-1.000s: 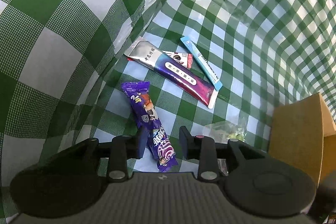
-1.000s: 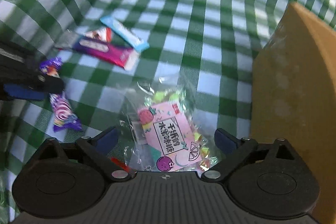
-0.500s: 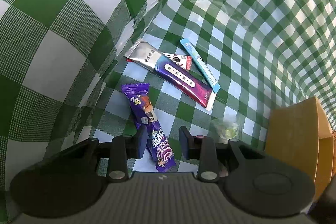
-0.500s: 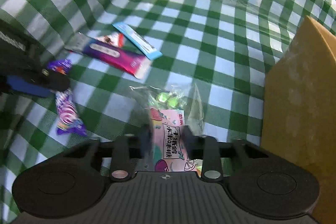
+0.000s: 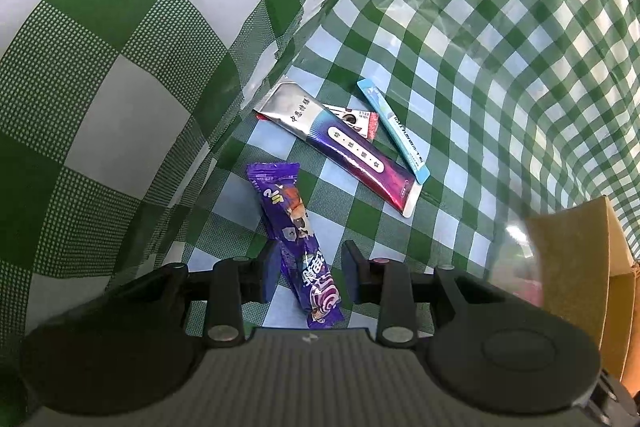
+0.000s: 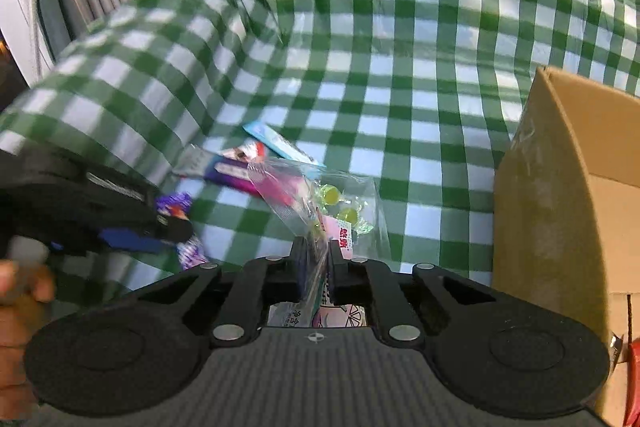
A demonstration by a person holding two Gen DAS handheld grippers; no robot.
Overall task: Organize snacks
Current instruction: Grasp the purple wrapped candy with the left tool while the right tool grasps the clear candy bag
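- The green-and-white checked cloth (image 5: 460, 39) covers the whole surface and rises in folds at the back.
- The left gripper (image 5: 308, 269) hangs over the near end of the long purple foil candy-bar wrapper (image 5: 294, 239); its jaws stand partly apart on either side of the wrapper, and whether the pads touch it I cannot tell.
- Beyond that purple wrapper lies the silver-to-purple flat sachet (image 5: 340, 143), slanted, with the small red-and-white packet (image 5: 358, 119) half under it and the thin light-blue stick packet (image 5: 394, 131) just beside it.
- The right gripper (image 6: 316, 267) is clamped on the clear plastic bag of yellow-green candies with a pink label (image 6: 332, 211), lifted off the cloth; its jaws have just been closing, with the bag between them.
- The brown cardboard box (image 6: 568, 195) stands just right of the lifted bag, its flap open.
- A hand (image 6: 20, 307) grips the left gripper's handle at the far left edge of the right wrist view.
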